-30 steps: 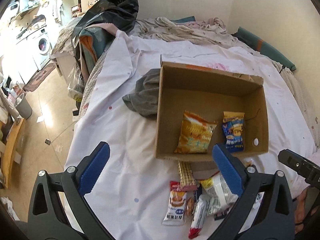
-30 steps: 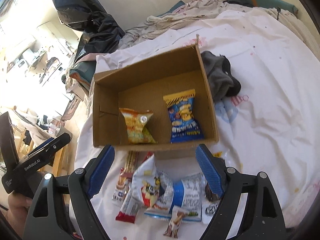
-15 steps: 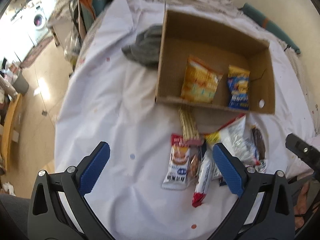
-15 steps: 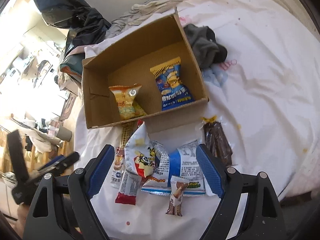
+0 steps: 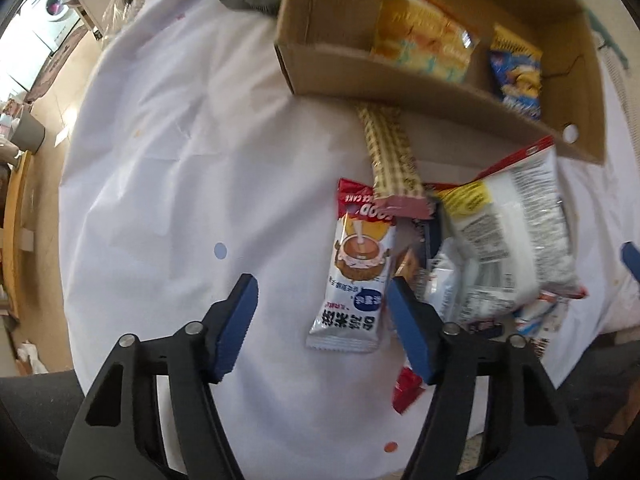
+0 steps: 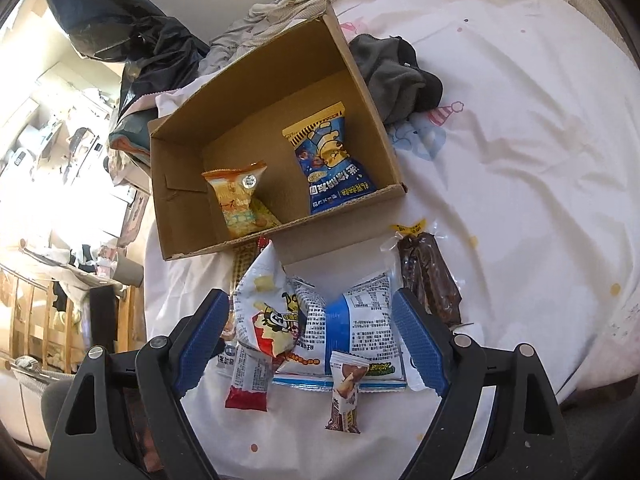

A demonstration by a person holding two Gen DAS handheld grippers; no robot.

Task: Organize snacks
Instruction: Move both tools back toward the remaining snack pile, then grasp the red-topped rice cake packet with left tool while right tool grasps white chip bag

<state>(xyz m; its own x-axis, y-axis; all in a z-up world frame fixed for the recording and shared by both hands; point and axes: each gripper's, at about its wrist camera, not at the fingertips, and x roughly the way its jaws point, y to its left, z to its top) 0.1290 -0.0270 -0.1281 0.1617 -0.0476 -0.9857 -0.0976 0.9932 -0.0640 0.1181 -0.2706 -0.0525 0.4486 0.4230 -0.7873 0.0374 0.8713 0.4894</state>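
The open brown cardboard box [image 6: 276, 176] lies on the white bedsheet [image 6: 520, 160] and serves as the landmark: inside it sit an orange crinkled snack bag [image 6: 240, 200] toward its left end and a blue snack bag with yellow trim [image 6: 332, 160] toward its right. Just in front of the box's near wall the unsorted snacks lie in a heap, touching and overlapping one another.

The left gripper [image 5: 320, 324] hovers over the left edge of that heap, its blue pads spread wide and holding nothing, straddling a slim white rice-cake packet with a red top [image 5: 356, 276]. The packet's upper end is tucked under a checked beige wafer pack [image 5: 392, 152] that points at the box's near wall. The right gripper [image 6: 312, 340] is likewise wide open and empty, poised over a white crinkly chip bag [image 6: 268, 304] and a white-and-blue flat bag [image 6: 360, 328]; a dark brown bar in clear wrap [image 6: 430, 284] lies just right of them, in front of the box's right corner.

The step in hand looks like picking the rice-cake packet. Done well, the left gripper would descend squarely, close across the packet's narrow width near its lower half (clear of the wafer pack), then slide it away from the box before lifting, so that neighbours are not dragged along. The foil is slippery, so a firm pinch matters.
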